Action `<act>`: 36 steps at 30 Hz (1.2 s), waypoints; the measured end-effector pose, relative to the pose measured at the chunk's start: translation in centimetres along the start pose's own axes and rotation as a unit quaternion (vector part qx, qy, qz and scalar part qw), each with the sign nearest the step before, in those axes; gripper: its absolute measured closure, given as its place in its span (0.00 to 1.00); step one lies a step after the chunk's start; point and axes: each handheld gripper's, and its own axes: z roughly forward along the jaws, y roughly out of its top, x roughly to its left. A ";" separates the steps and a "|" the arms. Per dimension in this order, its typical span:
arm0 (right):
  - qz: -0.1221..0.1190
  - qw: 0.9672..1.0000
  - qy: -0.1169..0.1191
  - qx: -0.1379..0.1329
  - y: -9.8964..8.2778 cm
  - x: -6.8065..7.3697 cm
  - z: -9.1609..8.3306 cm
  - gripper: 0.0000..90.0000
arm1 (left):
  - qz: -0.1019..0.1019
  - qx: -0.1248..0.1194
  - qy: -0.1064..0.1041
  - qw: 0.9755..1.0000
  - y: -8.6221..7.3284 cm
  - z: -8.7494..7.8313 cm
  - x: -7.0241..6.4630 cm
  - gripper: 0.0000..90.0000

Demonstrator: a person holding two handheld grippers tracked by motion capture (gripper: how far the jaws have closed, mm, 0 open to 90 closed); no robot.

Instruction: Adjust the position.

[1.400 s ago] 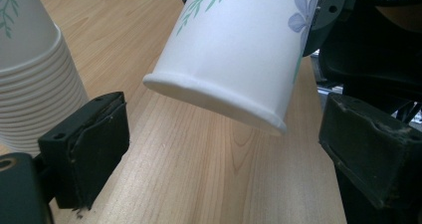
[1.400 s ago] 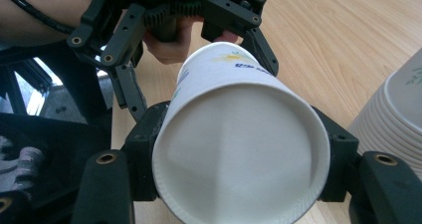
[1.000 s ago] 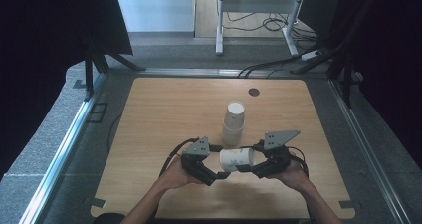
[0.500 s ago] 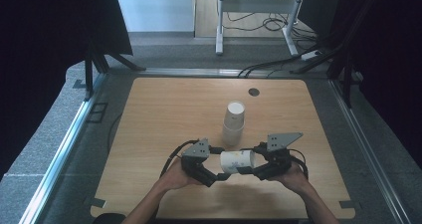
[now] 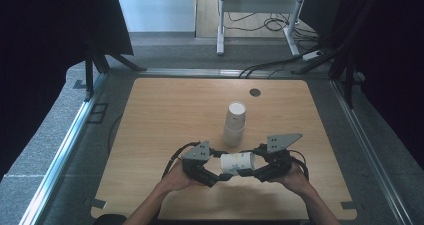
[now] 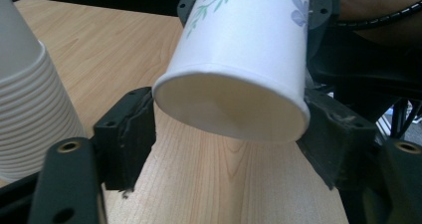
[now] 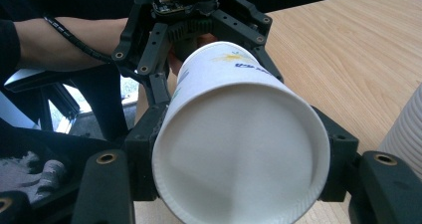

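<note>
The paper cup (image 5: 238,162) lies level above the desk (image 5: 165,115), held between both tools near the front edge. The right tool (image 5: 248,172) clamps the cup at its open rim; the left tool (image 5: 223,175) has just been closing, its jaws now against the cup's base end. A stack of cups (image 5: 234,123) stands just behind

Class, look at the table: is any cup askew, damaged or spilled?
One paper cup lies sideways off the table, held between the left hand-held gripper and right hand-held gripper. The cup stack stands upside down, tidy. Nothing is spilled or crushed.
</note>
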 end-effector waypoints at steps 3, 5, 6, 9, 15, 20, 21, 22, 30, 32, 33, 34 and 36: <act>-0.001 1.000 0.000 0.003 0.0 0.0 0.0 0.41 | 0.005 0.002 0.001 1.000 0.0 0.1 -0.1 0.32; -0.001 1.000 0.001 0.004 0.0 -0.1 0.0 0.41 | 0.006 0.002 0.001 1.000 -0.1 0.1 -0.1 0.34; 0.000 1.000 0.002 0.003 0.0 -0.1 0.0 0.41 | 0.006 0.002 0.001 1.000 -0.1 0.1 -0.1 0.34; 0.001 1.000 0.002 0.005 -0.1 -0.1 0.0 0.41 | 0.007 0.004 0.002 1.000 -0.2 0.1 -0.1 0.36; 0.005 1.000 0.004 0.011 -0.1 -0.3 0.1 0.40 | 0.014 0.006 0.006 1.000 -0.3 0.0 -0.1 0.40; 0.003 1.000 0.002 0.015 0.0 -0.4 0.2 0.38 | 0.014 0.007 0.007 1.000 -0.3 0.0 -0.1 0.41; 0.003 1.000 0.002 0.015 0.0 -0.4 0.2 0.38 | 0.014 0.007 0.007 1.000 -0.3 0.0 -0.1 0.41; 0.002 1.000 -0.002 0.017 0.0 -0.4 0.2 0.37 | 0.014 0.008 0.008 1.000 -0.3 0.0 -0.1 0.42; 0.000 1.000 -0.011 0.024 0.0 -0.5 0.1 0.30 | 0.011 0.016 0.008 1.000 -0.1 -0.3 0.0 0.42; -0.001 0.999 -0.015 0.028 0.1 -0.5 0.0 0.28 | 0.011 0.023 0.008 1.000 -0.1 -0.3 0.1 0.42; -0.003 0.999 -0.017 0.030 0.2 -0.5 -0.1 0.27 | 0.012 0.027 0.009 1.000 0.0 -0.4 0.1 0.42; -0.003 0.999 -0.017 0.030 0.2 -0.5 -0.1 0.27 | 0.013 0.032 0.009 0.999 0.0 -0.4 0.1 0.42; -0.008 0.999 -0.024 0.044 0.3 -0.5 -0.3 0.24 | 0.015 0.050 0.010 0.999 0.2 -0.5 0.2 0.42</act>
